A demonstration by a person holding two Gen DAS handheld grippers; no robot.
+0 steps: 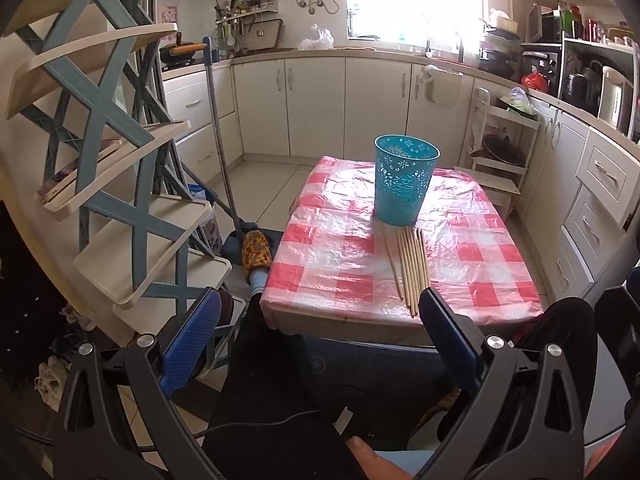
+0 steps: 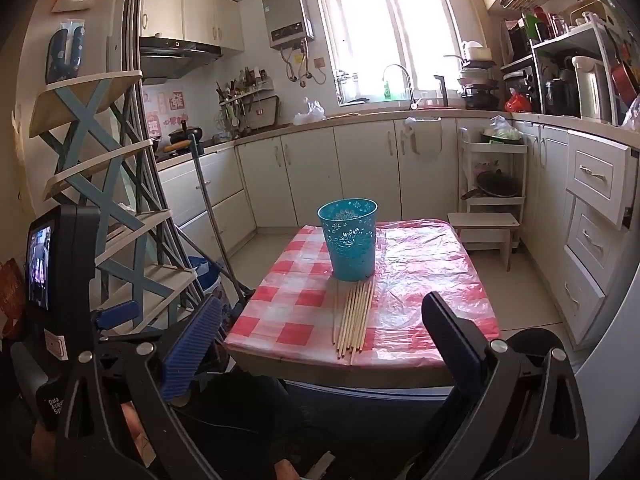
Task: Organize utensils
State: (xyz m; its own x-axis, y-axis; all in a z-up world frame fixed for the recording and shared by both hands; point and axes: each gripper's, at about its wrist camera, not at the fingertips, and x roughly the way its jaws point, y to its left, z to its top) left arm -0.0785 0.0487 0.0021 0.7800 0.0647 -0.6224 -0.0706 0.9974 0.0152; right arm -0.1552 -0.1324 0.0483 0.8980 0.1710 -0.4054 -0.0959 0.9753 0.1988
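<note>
Several wooden chopsticks (image 1: pixel 408 268) (image 2: pixel 354 320) lie side by side on a small table (image 1: pixel 340 240) (image 2: pixel 420 280) covered with a red-and-white checked plastic cloth. Just behind them stands an upright teal perforated cup (image 1: pixel 404 180) (image 2: pixel 349 238), nothing showing inside it. My left gripper (image 1: pixel 320 332) hangs open in front of the table's near edge, nothing between its blue pads. My right gripper (image 2: pixel 320 340) is also open and empty, short of the near edge and level with the chopstick ends. The left gripper's body (image 2: pixel 52 280) shows at the left of the right wrist view.
A tiered shelf rack with blue cross braces (image 1: pixel 120 160) (image 2: pixel 112 200) stands close on the left. A mop handle (image 1: pixel 220 152) leans beside it. White cabinets (image 1: pixel 320 104) line the back and right walls. A small stool (image 2: pixel 486 228) sits behind the table. A slippered foot (image 1: pixel 256 252) rests left of the table.
</note>
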